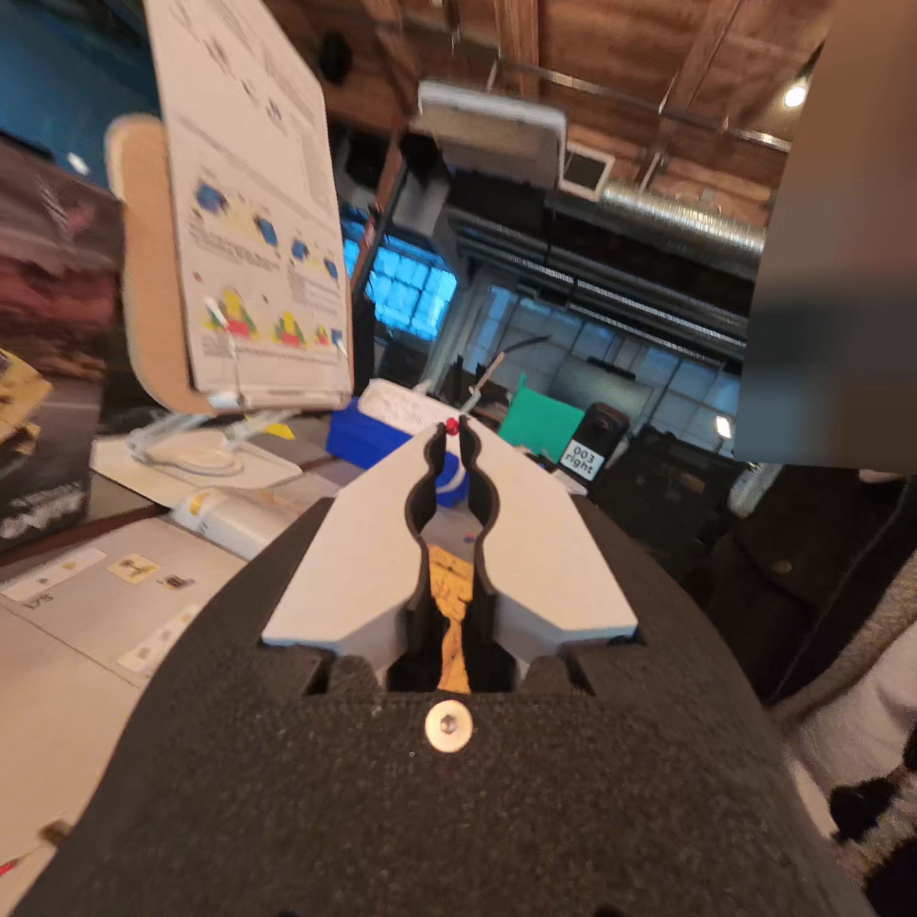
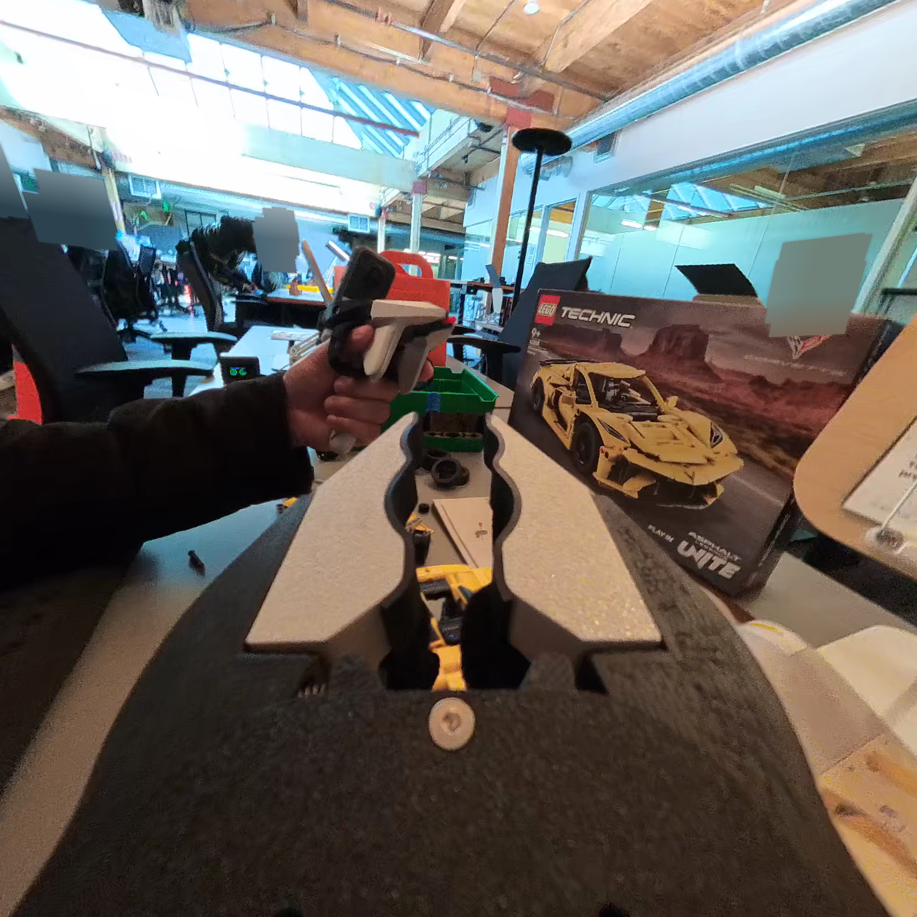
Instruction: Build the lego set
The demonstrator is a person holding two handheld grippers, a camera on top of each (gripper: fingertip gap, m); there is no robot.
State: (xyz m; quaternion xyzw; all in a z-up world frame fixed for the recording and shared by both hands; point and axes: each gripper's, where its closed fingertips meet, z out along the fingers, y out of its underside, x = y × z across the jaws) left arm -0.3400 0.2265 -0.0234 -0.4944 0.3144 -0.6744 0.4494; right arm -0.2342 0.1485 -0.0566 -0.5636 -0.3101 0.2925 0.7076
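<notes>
My left gripper [image 1: 453, 430] is raised above the table and shut on a small red Lego piece [image 1: 451, 425] pinched at its very tips. It also shows in the right wrist view [image 2: 441, 327], held up in a person's hand, with the red piece [image 2: 449, 321] at its tip. My right gripper [image 2: 451, 422] is open and empty, low over the table. A partly built yellow Lego model [image 2: 454, 580] lies under and between its fingers. A yellow patch of the model [image 1: 449, 585] shows through the gap of the left fingers.
The Lego set box [image 2: 694, 422] stands at the right. A green bin [image 2: 459, 392] and black tyres [image 2: 449, 471] lie ahead. An instruction sheet on a stand [image 1: 248, 223], a blue bin [image 1: 367, 436] and a white sheet with small parts [image 1: 99, 595] are on the table. One gripper's finger ends stand about 15 cm off the other's.
</notes>
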